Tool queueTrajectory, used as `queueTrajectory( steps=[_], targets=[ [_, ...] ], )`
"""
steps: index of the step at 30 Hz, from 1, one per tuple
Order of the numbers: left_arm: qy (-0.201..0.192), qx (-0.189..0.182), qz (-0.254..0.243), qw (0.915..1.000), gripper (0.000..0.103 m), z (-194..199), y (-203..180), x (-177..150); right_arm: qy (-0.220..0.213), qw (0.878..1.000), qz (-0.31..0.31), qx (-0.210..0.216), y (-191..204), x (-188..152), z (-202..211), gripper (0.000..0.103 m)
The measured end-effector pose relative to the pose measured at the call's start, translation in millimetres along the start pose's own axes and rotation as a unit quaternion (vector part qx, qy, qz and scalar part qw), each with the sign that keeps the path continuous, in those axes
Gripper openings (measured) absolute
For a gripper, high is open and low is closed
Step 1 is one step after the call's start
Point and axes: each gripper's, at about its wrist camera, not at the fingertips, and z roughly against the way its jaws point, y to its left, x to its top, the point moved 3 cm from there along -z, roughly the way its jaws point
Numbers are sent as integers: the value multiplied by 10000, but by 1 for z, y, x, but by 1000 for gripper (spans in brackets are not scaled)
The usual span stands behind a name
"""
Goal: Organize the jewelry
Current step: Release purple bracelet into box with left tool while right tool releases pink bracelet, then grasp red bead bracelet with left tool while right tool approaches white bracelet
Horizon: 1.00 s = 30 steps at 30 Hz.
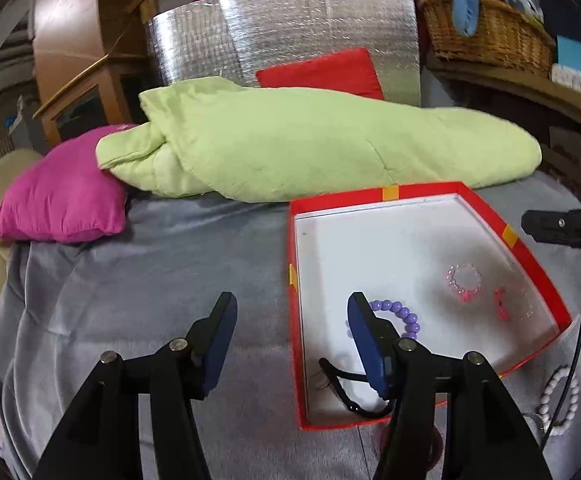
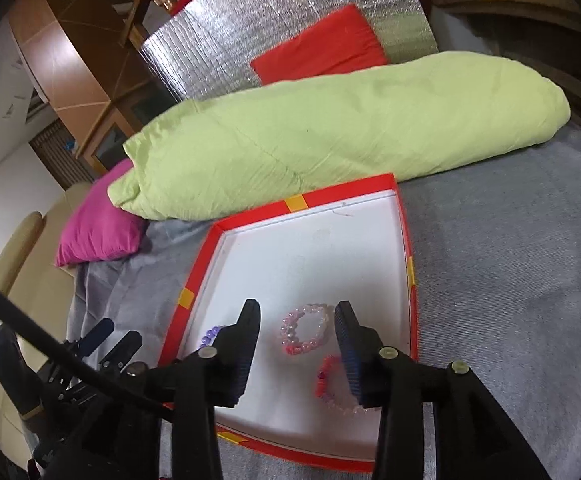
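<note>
Your right gripper (image 2: 296,344) stood open and empty above the red box (image 2: 410,276), the pink bracelet (image 2: 304,330) lying between its fingers; your left gripper (image 1: 290,344), open, held nothing, the purple bracelet (image 1: 400,316) just right.

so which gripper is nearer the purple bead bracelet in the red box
Left. The left gripper is open, its right finger partly covering the purple bead bracelet. The right gripper is open over the pink bracelets, further across the red box.
</note>
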Motion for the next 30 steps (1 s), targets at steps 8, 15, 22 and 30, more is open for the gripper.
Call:
queueTrajectory(
  steps=[8, 15, 22, 30],
  targets=[
    [-24, -6, 232, 9997, 64, 20, 16, -12, -219, 9995, 236, -65, 5, -10, 30, 41],
    [39, -160, 477, 9987, 65, 41, 22, -34, -383, 9990, 198, -134, -2, -26, 64, 41],
    [199, -219, 277, 9992, 65, 55, 9, -59, -299, 9992, 68, -250, -10, -52, 85, 41],
    [486, -344, 557, 9967, 65, 67, 17, -87, -30, 9993, 135, -360, -6, -84, 92, 41]
  ],
)
